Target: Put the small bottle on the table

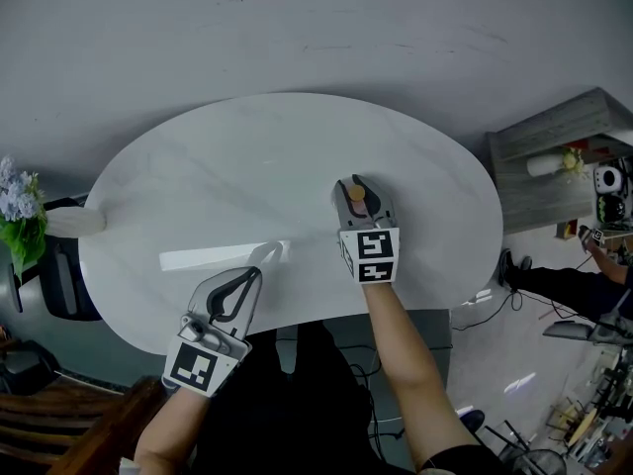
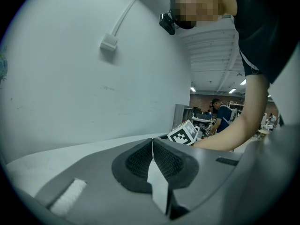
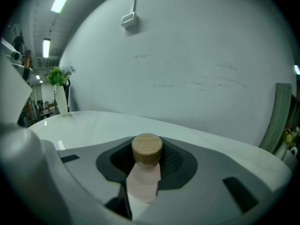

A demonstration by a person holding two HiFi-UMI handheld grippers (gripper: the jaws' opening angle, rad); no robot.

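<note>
At the left edge of the table (image 1: 277, 151) the vase of flowers (image 1: 18, 206) stands well apart from your work, so it is no worry. Your left gripper (image 1: 269, 255) sits over the near edge, left of the middle, with its jaws pressed together on nothing. A careless swing of that arm to the right could, I judge, knock the bottle once it stands free. Your right gripper (image 1: 356, 186) is right of the middle and a little in from the near edge. Its jaws are clamped on the small bottle (image 3: 143, 177) just below the tan cap (image 3: 147, 148), with the bottle roughly upright. No view shows whether its base touches the tabletop. If you let go with the base off the surface or tilted, this narrow bottle, held near its top, will likely tip and roll toward the near edge. A pad that clings as you open could also drag it over.
</note>
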